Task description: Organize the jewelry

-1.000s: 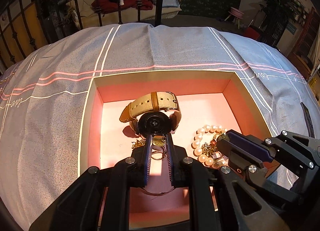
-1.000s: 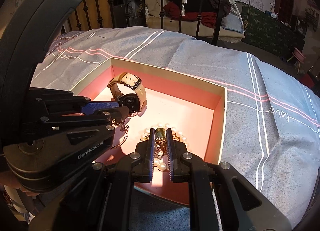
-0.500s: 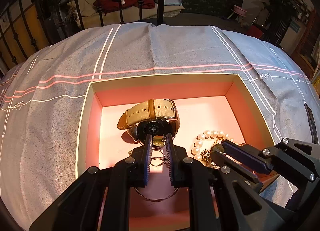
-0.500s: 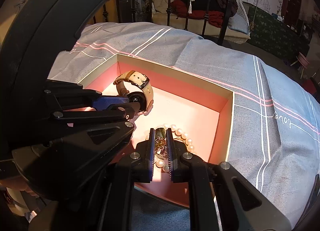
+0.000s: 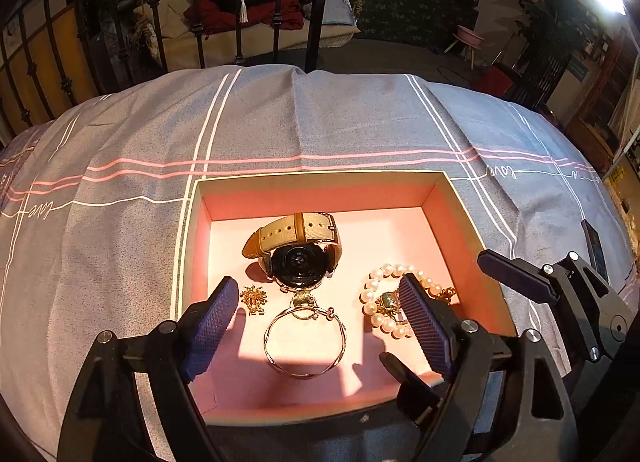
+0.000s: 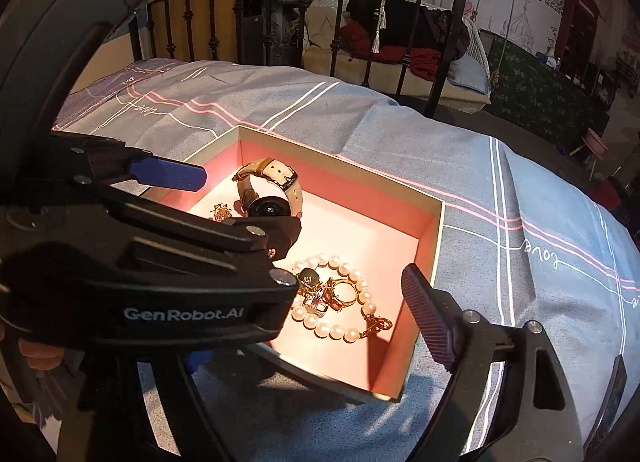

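A pink-lined open box (image 5: 452, 205) (image 6: 438, 234) lies on the bed. In it are a beige-strap watch (image 5: 298, 252) (image 6: 268, 191), a silver bangle with a green charm (image 5: 305, 338), a small gold brooch (image 5: 253, 299) (image 6: 221, 211), and a pearl bracelet (image 5: 380, 304) (image 6: 340, 322) around gold rings (image 6: 334, 294). My left gripper (image 5: 320, 326) is open and empty, its fingers either side of the bangle, above the box floor. My right gripper (image 6: 332, 310) is open and empty above the pearls; its left finger is hidden behind the left gripper's body (image 6: 160, 282).
The box sits on a grey-blue bedspread (image 5: 320, 117) with white and pink stripes. A black iron bed rail (image 5: 316, 5) stands beyond the bed. The right gripper's fingers (image 5: 516, 276) show at the box's right wall. A dark flat object (image 5: 594, 246) lies on the spread, right.
Both grippers have opened wide and let go of the jewelry they pinched. The bangle with its charm now lies on the box floor. The rings rest among the pearls. Both grippers drew back.
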`<action>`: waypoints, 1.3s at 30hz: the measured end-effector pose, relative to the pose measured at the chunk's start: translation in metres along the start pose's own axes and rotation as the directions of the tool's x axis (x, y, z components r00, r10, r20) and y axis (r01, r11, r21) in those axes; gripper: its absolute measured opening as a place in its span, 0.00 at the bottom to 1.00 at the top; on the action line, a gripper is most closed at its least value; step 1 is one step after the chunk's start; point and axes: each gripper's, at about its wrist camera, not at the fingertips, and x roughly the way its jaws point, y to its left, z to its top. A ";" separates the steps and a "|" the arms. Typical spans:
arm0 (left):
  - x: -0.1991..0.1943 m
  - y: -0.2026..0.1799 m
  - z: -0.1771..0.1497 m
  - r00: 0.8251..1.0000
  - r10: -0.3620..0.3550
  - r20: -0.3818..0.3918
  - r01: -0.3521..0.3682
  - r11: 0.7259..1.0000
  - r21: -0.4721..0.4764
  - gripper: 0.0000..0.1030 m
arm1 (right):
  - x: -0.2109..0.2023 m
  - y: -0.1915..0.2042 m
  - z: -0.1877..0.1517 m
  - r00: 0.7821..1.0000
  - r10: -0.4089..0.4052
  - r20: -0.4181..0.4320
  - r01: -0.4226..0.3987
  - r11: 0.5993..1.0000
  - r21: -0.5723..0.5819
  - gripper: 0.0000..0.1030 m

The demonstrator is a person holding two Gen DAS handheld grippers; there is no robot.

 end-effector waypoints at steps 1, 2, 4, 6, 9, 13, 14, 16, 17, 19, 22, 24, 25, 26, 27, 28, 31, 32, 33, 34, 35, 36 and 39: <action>-0.006 -0.001 -0.003 1.000 -0.006 0.012 0.006 1.000 0.001 0.81 | -0.005 0.000 -0.002 1.000 0.003 0.014 -0.003 1.000 0.011 0.85; -0.014 -0.001 -0.007 1.000 -0.007 0.029 0.007 1.000 0.002 0.84 | -0.011 -0.001 -0.006 0.999 0.001 0.034 -0.002 1.000 0.022 0.91; -0.031 -0.002 -0.018 0.996 -0.002 0.090 0.001 1.000 0.005 0.85 | -0.026 0.001 -0.017 0.996 -0.019 0.089 0.016 0.999 0.028 0.95; -0.054 0.001 -0.034 0.978 -0.005 0.209 0.008 1.000 -0.011 0.88 | -0.040 0.004 -0.030 0.987 -0.074 0.142 0.071 0.997 0.027 0.94; -0.084 0.003 -0.065 0.929 -0.009 0.370 0.015 1.000 -0.013 0.93 | -0.066 0.005 -0.053 0.955 -0.154 0.253 0.144 0.988 0.060 0.94; -0.104 0.003 -0.095 0.879 0.031 0.476 -0.034 0.999 -0.003 0.93 | -0.101 0.005 -0.070 0.893 -0.224 0.390 0.189 0.974 0.126 0.94; -0.106 0.003 -0.101 0.872 0.030 0.489 -0.035 0.999 0.001 0.93 | -0.107 0.006 -0.073 0.880 -0.238 0.410 0.198 0.970 0.138 0.94; -0.109 0.004 -0.110 0.867 0.021 0.498 -0.025 1.000 0.002 0.93 | -0.117 0.006 -0.079 0.859 -0.257 0.443 0.205 0.965 0.163 0.94; -0.110 0.005 -0.112 0.869 0.014 0.494 -0.018 1.000 0.004 0.93 | -0.121 0.006 -0.081 0.852 -0.261 0.453 0.203 0.964 0.175 0.94; -0.112 0.005 -0.115 0.869 0.015 0.495 -0.019 1.000 0.003 0.93 | -0.127 0.005 -0.085 0.847 -0.254 0.467 0.182 0.964 0.195 0.94; -0.115 0.001 -0.118 0.862 0.018 0.506 -0.037 0.999 0.027 0.94 | -0.133 0.004 -0.088 0.849 -0.233 0.473 0.150 0.967 0.208 0.94; -0.115 -0.002 -0.118 0.859 0.032 0.512 -0.057 0.998 0.033 0.94 | -0.134 0.005 -0.088 0.847 -0.230 0.479 0.147 0.968 0.205 0.94; -0.115 -0.002 -0.118 0.858 0.037 0.513 -0.065 0.997 0.036 0.93 | -0.135 0.005 -0.088 0.848 -0.225 0.481 0.141 0.969 0.205 0.94; -0.116 -0.003 -0.118 0.856 0.042 0.516 -0.071 0.997 0.037 0.94 | -0.135 0.004 -0.087 0.846 -0.226 0.483 0.140 0.968 0.208 0.94; -0.116 -0.004 -0.119 0.854 0.041 0.518 -0.072 0.997 0.040 0.94 | -0.136 0.004 -0.087 0.845 -0.227 0.484 0.139 0.968 0.210 0.94; -0.116 -0.005 -0.119 0.855 0.042 0.518 -0.074 0.996 0.041 0.94 | -0.134 0.003 -0.086 0.848 -0.223 0.480 0.136 0.968 0.210 0.94; -0.113 -0.005 -0.119 0.859 0.049 0.509 -0.075 0.997 0.030 0.94 | -0.133 0.001 -0.086 0.852 -0.228 0.472 0.141 0.967 0.212 0.94; -0.112 -0.004 -0.119 0.862 0.051 0.505 -0.074 0.997 0.026 0.94 | -0.131 0.000 -0.086 0.855 -0.223 0.468 0.136 0.968 0.212 0.94; -0.112 -0.004 -0.120 0.864 0.054 0.501 -0.075 0.997 0.022 0.94 | -0.131 -0.001 -0.086 0.857 -0.223 0.465 0.135 0.967 0.215 0.94; -0.112 -0.003 -0.120 0.865 0.058 0.499 -0.074 0.997 0.014 0.94 | -0.130 -0.001 -0.086 0.857 -0.225 0.463 0.136 0.967 0.217 0.94; -0.112 -0.002 -0.119 0.866 0.062 0.497 -0.075 0.997 0.006 0.94 | -0.130 -0.002 -0.086 0.859 -0.223 0.461 0.135 0.967 0.217 0.94; -0.111 -0.002 -0.119 0.868 0.063 0.493 -0.073 0.997 0.002 0.94 | -0.129 -0.002 -0.086 0.860 -0.223 0.459 0.134 0.967 0.218 0.94; -0.108 -0.001 -0.117 0.879 0.097 0.466 -0.097 0.995 -0.023 0.94 | -0.128 -0.003 -0.086 0.862 -0.221 0.457 0.133 0.967 0.217 0.94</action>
